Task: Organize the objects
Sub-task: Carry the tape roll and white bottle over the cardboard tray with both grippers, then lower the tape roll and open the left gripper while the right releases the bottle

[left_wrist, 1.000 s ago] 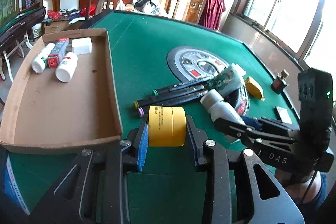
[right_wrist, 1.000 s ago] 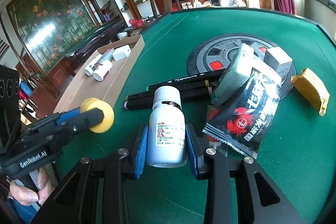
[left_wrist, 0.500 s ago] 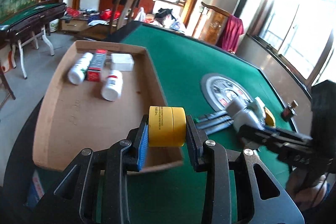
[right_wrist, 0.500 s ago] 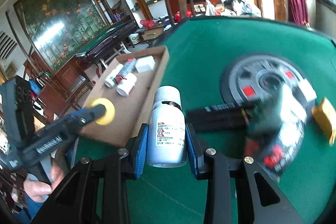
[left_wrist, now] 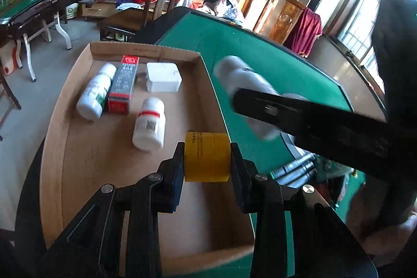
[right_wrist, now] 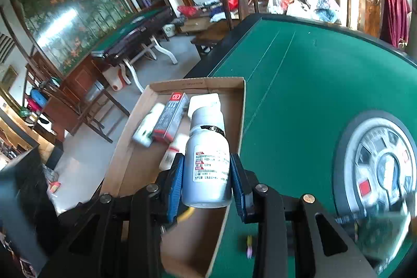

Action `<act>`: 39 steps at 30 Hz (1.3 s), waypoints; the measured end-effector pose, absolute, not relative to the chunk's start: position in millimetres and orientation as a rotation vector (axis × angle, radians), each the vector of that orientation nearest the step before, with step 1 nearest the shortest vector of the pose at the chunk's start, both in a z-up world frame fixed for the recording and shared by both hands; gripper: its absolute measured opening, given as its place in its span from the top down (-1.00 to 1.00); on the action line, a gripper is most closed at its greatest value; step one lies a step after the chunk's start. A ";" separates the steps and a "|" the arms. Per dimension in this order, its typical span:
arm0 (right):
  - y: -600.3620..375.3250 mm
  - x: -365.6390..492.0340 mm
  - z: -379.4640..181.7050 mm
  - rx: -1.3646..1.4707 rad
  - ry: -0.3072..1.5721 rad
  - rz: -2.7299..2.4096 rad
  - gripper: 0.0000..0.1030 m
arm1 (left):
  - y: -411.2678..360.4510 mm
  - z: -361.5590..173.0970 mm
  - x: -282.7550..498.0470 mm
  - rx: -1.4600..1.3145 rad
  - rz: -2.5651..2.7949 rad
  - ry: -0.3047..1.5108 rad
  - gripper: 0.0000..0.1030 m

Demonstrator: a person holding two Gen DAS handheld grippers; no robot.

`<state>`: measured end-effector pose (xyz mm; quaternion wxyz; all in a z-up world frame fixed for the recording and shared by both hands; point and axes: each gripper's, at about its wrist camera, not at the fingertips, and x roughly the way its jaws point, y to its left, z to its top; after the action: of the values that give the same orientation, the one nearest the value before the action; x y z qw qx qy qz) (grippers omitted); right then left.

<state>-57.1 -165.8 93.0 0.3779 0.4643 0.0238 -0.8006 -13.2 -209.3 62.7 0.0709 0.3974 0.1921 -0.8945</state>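
Note:
My left gripper (left_wrist: 207, 160) is shut on a yellow round jar (left_wrist: 207, 156) and holds it above the right side of the cardboard tray (left_wrist: 91, 160). My right gripper (right_wrist: 206, 173) is shut on a white pill bottle (right_wrist: 207, 163), held over the tray's right wall (right_wrist: 241, 116); the bottle shows blurred in the left wrist view (left_wrist: 242, 85). In the tray lie two white bottles (left_wrist: 96, 91) (left_wrist: 149, 127), a red and grey box (left_wrist: 123, 84) and a white box (left_wrist: 163, 77).
The tray sits at the left edge of a green felt table (right_wrist: 299, 85). Black markers (left_wrist: 294, 168) and a round grey centre plate (right_wrist: 378, 163) lie to the right. Chairs and another table stand behind.
Both grippers have moved left from the pile of items to above the tray, each still holding its object. The right gripper now crosses in front of the left one.

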 end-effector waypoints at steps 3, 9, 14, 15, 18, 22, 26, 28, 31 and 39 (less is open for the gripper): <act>-182.5 -75.6 87.3 1.214 0.056 -2.049 0.34 | -217.1 58.8 -23.4 1.215 -2.669 0.597 0.38; -206.9 -108.6 69.7 1.299 0.012 -2.025 0.34 | -227.3 46.1 -32.8 1.244 -2.659 0.668 0.38; -218.4 -122.3 58.9 1.327 0.026 -2.043 0.34 | -229.8 37.3 -38.3 1.271 -2.658 0.690 0.39; -219.5 -125.3 56.6 1.334 0.024 -2.045 0.34 | -229.8 36.6 -39.1 1.274 -2.659 0.691 0.39; -221.7 -131.7 50.2 1.345 0.029 -2.046 0.34 | -229.4 34.2 -41.0 1.282 -2.656 0.688 0.39; -225.0 -138.6 41.3 1.363 0.042 -2.042 0.34 | -234.3 31.4 -42.7 1.285 -2.645 0.695 0.39; -226.9 -142.3 35.4 1.373 0.045 -2.041 0.34 | -237.8 27.5 -43.0 1.289 -2.636 0.702 0.39; -226.3 -143.2 33.1 1.376 0.043 -2.044 0.34 | -238.8 26.1 -43.5 1.288 -2.634 0.701 0.39; -225.2 -144.2 33.0 1.370 0.044 -2.049 0.34 | -239.8 23.9 -44.3 1.290 -2.633 0.705 0.38; -227.5 -144.4 34.6 1.361 0.076 -2.056 0.33 | -240.1 21.6 -48.4 1.283 -2.636 0.690 0.39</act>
<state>-144.4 -227.5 34.6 0.3311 0.5207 0.0292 -0.7864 -48.4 -240.1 21.6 0.0648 0.4252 0.2287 -0.8733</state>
